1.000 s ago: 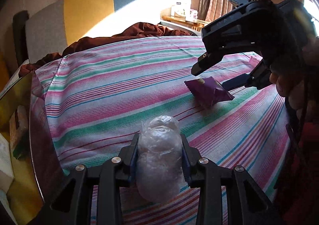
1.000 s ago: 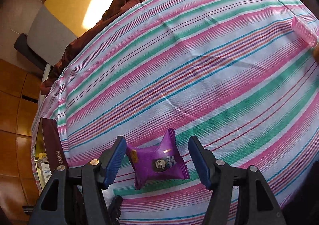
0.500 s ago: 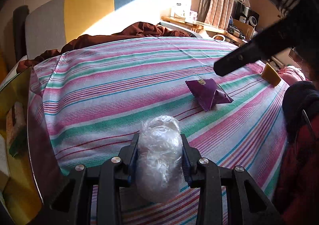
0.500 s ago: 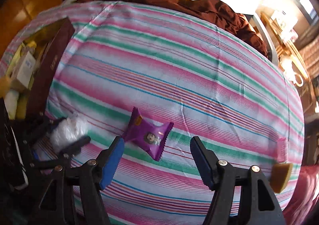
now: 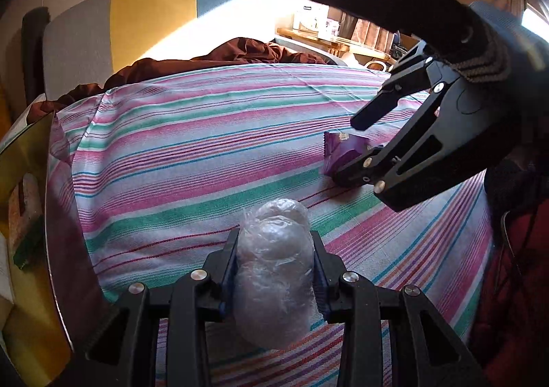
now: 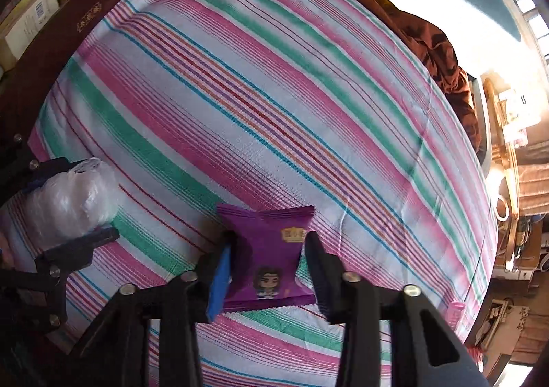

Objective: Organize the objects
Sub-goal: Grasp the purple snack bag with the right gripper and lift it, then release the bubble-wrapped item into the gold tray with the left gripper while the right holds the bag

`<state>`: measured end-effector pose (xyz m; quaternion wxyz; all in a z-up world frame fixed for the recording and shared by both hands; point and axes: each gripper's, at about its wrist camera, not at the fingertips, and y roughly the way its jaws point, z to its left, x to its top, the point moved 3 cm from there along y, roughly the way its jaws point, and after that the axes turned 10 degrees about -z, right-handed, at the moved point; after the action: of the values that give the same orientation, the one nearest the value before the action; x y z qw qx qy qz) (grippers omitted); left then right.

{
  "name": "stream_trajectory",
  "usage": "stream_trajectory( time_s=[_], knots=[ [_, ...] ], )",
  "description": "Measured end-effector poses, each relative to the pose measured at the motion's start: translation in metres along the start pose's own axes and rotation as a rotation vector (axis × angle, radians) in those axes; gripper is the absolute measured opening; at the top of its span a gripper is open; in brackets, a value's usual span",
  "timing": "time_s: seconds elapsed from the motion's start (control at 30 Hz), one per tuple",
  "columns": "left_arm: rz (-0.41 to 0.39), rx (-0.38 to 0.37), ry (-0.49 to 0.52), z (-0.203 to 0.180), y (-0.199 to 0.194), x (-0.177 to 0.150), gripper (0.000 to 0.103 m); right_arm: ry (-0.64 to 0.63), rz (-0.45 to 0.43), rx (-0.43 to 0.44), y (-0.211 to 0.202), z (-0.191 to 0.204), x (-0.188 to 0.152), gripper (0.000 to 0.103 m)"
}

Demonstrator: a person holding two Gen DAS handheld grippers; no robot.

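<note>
bed sheet: striped pink, green and white, fills most of both views, pretty much everything sits on it
blanket: brown, bunched up along the top middle of the left wrist view, behind the sheet
box: dark red, upper left of the right wrist view, touching the sheet's edge, some packets inside
left claw: bottom centre of its own view, clamped on the plastic bundle
plastic bundle: clear crinkly wrap, squeezed between both left fingers, held just above the sheet; also at the left edge of the right wrist view
right claw: bottom centre of its view, pointing steeply down, closed snug on the snack packet
snack packet: purple, cartoon figure on the front, lying on the sheet with a finger pressed on each side; mid right in the left wrist view
</note>
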<state>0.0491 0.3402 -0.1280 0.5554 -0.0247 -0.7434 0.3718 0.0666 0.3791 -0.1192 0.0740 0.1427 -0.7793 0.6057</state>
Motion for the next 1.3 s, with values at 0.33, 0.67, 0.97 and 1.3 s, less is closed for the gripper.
stream_trajectory(
  time_s=[0.33,0.67,0.97,1.3],
  knots=[
    [-0.007,0.005,0.005,-0.002,0.001,0.000,0.038,0.457,-0.114,0.111,0.006,-0.045,-0.014,0.036],
    [0.037,0.030,-0.001,-0.002,-0.006,0.004,0.035,0.417,-0.152,0.081,0.006,-0.052,-0.016,0.036],
    [0.024,0.039,-0.004,-0.007,-0.037,0.010,0.035,0.392,-0.158,0.063,0.005,-0.051,-0.017,0.036],
    [-0.041,0.119,-0.021,0.013,-0.081,0.038,0.035,0.382,-0.161,0.053,0.006,-0.050,-0.020,0.036]
  ],
)
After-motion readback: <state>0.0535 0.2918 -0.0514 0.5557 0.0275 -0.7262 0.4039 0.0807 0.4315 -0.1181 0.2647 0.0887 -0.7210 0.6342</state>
